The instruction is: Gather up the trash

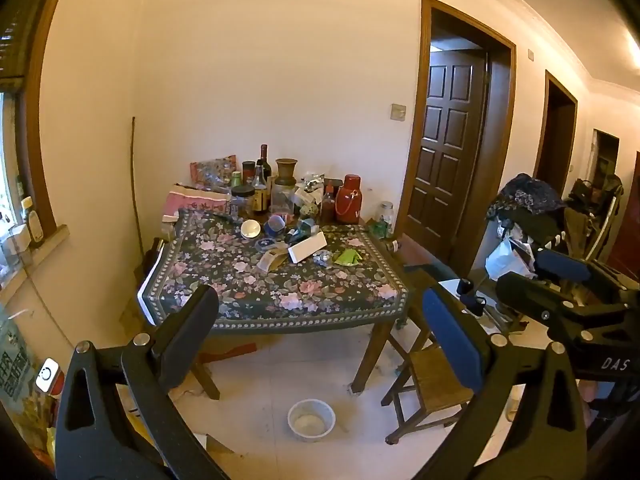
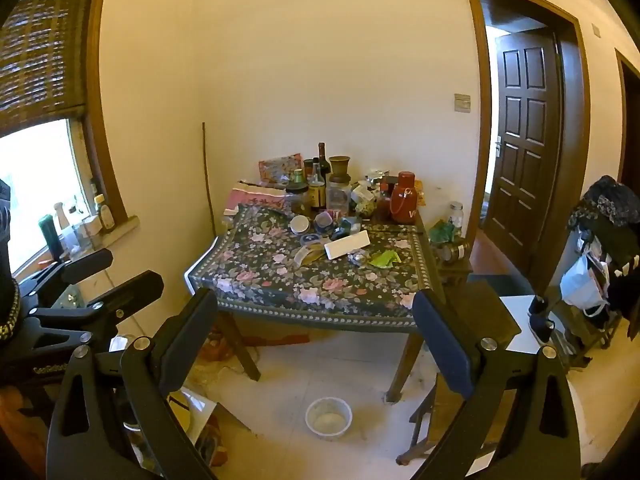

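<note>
While both of my claws hang in the air well short of the desk (image 1: 280,304), neither one holds anything. Farthest left, a window sill (image 2: 116,232) carries a few bottles. My left claw (image 1: 320,328) is spread wide with nothing between its fingers, and my right claw (image 2: 316,336) is likewise released, its blue-padded finger (image 2: 444,344) apart from the dark one. Beyond them the desk wears a dark floral cloth, and the trash lies on its middle: a curled brownish wrapper (image 1: 276,260), then a long white box (image 1: 308,248) lying tilted just beside it, then a crumpled silvery scrap (image 1: 323,258), then a crumpled green wrapper (image 1: 347,257) nearest the right edge. Behind these stand bottles and jars against the wall, with a red thermos (image 1: 348,200) at the right end of that row. Under the desk a white plastic basin (image 1: 311,420) sits on the tiled floor. Right of it stands a small wooden stool (image 1: 428,380), and past that a brown panelled door (image 1: 444,152) stands ajar.
</note>
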`<state>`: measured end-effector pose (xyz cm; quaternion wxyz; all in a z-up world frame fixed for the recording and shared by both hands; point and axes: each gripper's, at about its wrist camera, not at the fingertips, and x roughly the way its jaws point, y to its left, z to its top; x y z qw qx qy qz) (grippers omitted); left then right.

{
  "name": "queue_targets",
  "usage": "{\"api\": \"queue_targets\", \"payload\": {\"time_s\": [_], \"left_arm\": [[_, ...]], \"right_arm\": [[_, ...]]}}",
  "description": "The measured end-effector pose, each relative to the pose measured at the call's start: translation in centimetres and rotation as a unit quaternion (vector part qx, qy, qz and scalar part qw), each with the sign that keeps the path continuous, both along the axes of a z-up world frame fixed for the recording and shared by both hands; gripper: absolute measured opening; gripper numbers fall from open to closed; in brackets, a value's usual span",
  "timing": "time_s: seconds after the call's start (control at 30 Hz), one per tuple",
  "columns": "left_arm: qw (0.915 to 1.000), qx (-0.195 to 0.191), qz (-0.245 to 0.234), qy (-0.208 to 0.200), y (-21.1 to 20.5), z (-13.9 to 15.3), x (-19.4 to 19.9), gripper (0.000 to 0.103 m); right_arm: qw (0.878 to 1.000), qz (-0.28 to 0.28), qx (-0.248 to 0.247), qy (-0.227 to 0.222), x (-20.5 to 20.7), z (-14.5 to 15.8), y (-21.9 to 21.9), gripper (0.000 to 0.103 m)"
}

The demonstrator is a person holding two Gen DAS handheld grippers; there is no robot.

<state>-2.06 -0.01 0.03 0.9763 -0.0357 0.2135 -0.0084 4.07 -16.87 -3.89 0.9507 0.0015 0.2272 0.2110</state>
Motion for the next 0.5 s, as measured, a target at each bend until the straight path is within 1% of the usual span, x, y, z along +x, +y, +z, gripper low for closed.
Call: {"api": "queue_targets", "payload": {"time_s": [0.17,0.5], "left_arm": [[1.0,-0.005,0.002,0.008,0.35,-0.27,0.75,0.102],[0.9999,-0.006,0.002,0.009,0.18,-0.56,0.81,0.102]], "right_arm": [[1.0,0.002,0.001,0.003,0.08,0.05,0.16,0.097],[1.0,0.001,0.004,0.006,0.12,-0.08,0.06,0.097]]}}
